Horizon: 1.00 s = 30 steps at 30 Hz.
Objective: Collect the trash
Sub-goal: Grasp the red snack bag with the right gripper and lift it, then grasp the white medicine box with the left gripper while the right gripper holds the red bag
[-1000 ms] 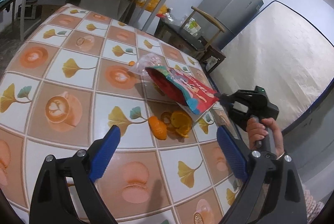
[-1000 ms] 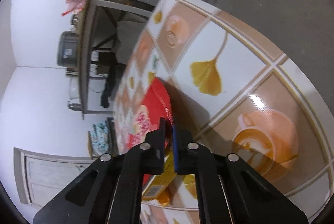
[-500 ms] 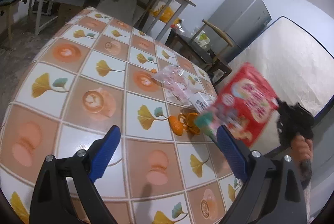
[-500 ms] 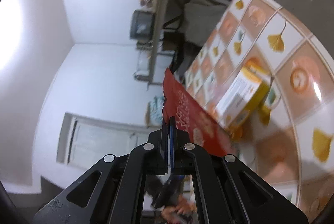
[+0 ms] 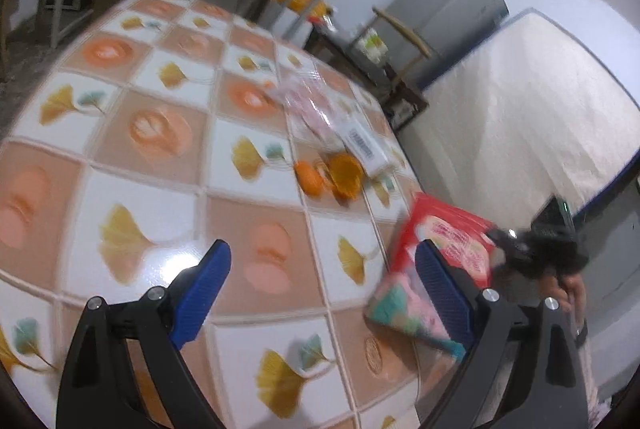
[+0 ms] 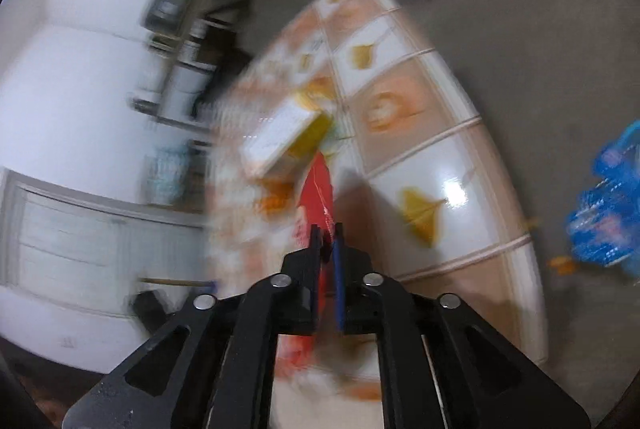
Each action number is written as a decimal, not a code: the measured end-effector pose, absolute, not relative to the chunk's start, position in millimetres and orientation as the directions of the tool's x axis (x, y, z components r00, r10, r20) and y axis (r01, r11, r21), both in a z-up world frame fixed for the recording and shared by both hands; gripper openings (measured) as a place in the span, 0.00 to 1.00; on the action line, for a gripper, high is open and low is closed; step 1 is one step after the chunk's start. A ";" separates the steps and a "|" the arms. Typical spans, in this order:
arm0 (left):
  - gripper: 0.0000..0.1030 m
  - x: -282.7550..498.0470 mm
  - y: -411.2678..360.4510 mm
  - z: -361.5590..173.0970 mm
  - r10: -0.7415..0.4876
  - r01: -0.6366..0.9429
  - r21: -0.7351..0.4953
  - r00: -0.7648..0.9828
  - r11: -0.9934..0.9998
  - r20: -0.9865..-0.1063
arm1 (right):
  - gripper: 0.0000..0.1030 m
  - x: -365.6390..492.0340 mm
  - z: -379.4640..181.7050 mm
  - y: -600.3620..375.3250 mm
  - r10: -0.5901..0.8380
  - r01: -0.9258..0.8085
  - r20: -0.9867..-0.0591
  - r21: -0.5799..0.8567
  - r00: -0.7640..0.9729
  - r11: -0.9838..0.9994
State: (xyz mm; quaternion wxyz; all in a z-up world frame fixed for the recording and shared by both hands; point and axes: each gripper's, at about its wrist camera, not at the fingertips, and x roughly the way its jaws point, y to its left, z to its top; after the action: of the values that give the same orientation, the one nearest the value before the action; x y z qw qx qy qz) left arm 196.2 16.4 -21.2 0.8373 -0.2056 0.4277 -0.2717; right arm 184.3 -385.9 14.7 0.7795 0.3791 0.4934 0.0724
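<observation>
Snack bag point(image 6: 320, 189) between opening right tongs point(image 6: 327, 229).

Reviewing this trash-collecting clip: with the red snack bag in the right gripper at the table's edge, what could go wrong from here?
1. The right gripper jaws are opening with the red bag still between them, so it may fall wherever it hangs now.
2. Orange peels, a box and a wrapper lie close together; a grab could scatter them.

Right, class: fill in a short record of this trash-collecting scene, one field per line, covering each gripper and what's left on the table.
left gripper: open, empty, above the table
right gripper: jaws opening, red snack bag between them
bag position: beyond the table's edge
on table: orange peels, small box, clear wrapper
floor: blue bag
</observation>
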 end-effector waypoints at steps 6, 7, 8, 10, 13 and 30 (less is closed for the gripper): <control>0.88 184.5 -28.6 -34.5 -0.668 0.346 -0.572 0.402 0.744 -0.626 | 0.63 195.6 -2.9 -356.9 0.334 0.287 -0.802 0.513 0.495 0.809; 0.87 183.5 -35.4 -35.6 -0.674 0.356 -0.572 0.393 0.739 -0.626 | 0.66 193.0 -4.1 -355.7 0.342 0.294 -0.794 0.529 0.502 0.796; 0.86 183.2 -40.0 -36.5 -0.678 0.359 -0.574 0.387 0.735 -0.625 | 0.67 185.5 -5.0 -359.3 0.348 0.303 -0.785 0.544 0.512 0.782; 0.84 183.6 -46.5 -38.0 -0.680 0.364 -0.574 0.382 0.733 -0.626 | 0.68 172.9 -7.8 -359.4 0.355 0.326 -0.769 0.572 0.531 0.752; 0.76 184.6 -56.3 -39.5 -0.673 0.376 -0.558 0.378 0.739 -0.636 | 0.69 151.3 -14.7 -361.9 0.368 0.364 -0.758 0.603 0.538 0.710; 0.15 185.1 -91.6 -57.5 -0.598 0.438 -0.440 0.342 0.784 -0.725 | 0.18 150.7 -63.0 -313.2 0.618 0.351 -0.616 0.787 0.489 0.507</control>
State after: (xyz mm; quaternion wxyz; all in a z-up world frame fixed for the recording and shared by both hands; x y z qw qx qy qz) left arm 185.1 -91.6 -57.5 0.8148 -0.0837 0.4776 -0.3178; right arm 150.7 -313.2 -63.0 0.7117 0.4878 0.4967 0.0938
